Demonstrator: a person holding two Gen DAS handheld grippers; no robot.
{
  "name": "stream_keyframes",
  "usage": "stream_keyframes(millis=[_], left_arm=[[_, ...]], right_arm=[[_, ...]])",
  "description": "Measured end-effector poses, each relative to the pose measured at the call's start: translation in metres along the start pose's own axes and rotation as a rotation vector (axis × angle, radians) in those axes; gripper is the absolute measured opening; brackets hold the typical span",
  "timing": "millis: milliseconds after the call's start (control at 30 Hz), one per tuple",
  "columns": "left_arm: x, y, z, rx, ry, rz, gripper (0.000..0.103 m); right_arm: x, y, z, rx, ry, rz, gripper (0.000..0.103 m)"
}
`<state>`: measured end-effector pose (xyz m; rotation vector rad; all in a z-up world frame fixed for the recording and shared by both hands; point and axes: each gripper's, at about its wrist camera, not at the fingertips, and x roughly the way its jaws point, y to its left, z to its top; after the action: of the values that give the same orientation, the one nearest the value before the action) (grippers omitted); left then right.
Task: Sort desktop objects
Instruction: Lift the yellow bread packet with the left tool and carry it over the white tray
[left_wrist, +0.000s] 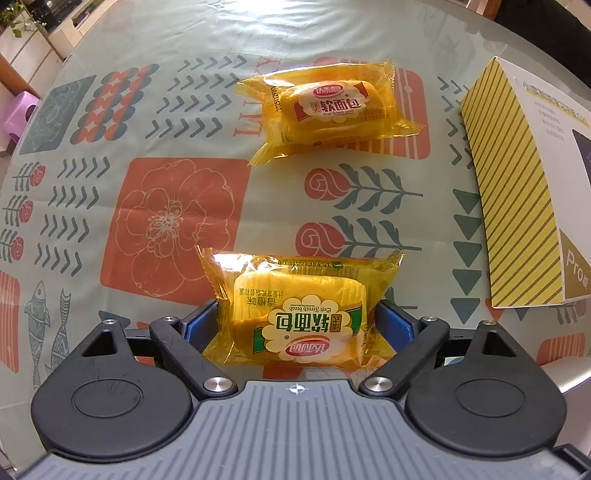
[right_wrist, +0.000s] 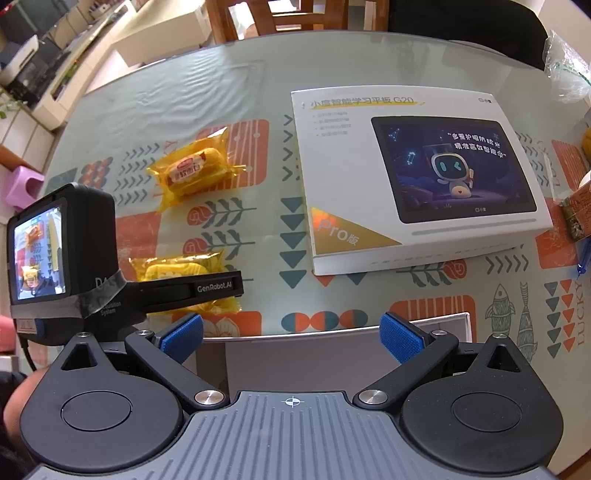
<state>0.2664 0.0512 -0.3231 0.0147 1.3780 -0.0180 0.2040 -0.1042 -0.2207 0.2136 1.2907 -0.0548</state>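
Observation:
A yellow bread packet with a green label (left_wrist: 303, 317) lies on the table between the blue pads of my left gripper (left_wrist: 297, 325); the pads flank its sides, and I cannot tell whether they press it. It also shows in the right wrist view (right_wrist: 177, 271), partly behind the left gripper's body (right_wrist: 110, 284). A second yellow bread packet with a red label (left_wrist: 328, 110) lies farther back (right_wrist: 194, 170). My right gripper (right_wrist: 291, 332) is open and empty at the table's near edge.
A white tablet box (right_wrist: 413, 173) lies flat right of the packets; its striped side shows in the left wrist view (left_wrist: 517, 192). A patterned tablecloth (left_wrist: 173, 221) covers the round table. Small items sit at the far right edge (right_wrist: 576, 218). A purple stool (right_wrist: 22, 188) stands on the floor at left.

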Motion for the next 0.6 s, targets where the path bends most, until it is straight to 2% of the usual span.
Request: stream_keyframes(millis=[300, 600], left_arm=[[0.002, -0.005, 0.014, -0.013, 0.065, -0.003, 0.103], [-0.001, -0.006, 0.016, -0.01, 0.063, -0.003, 0.103]], right_arm=[[-0.002, -0.006, -0.003, 0.002, -0.003, 0.021, 0.103], [-0.004, -0.011, -0.007, -0.012, 0.001, 0.073, 0.103]])
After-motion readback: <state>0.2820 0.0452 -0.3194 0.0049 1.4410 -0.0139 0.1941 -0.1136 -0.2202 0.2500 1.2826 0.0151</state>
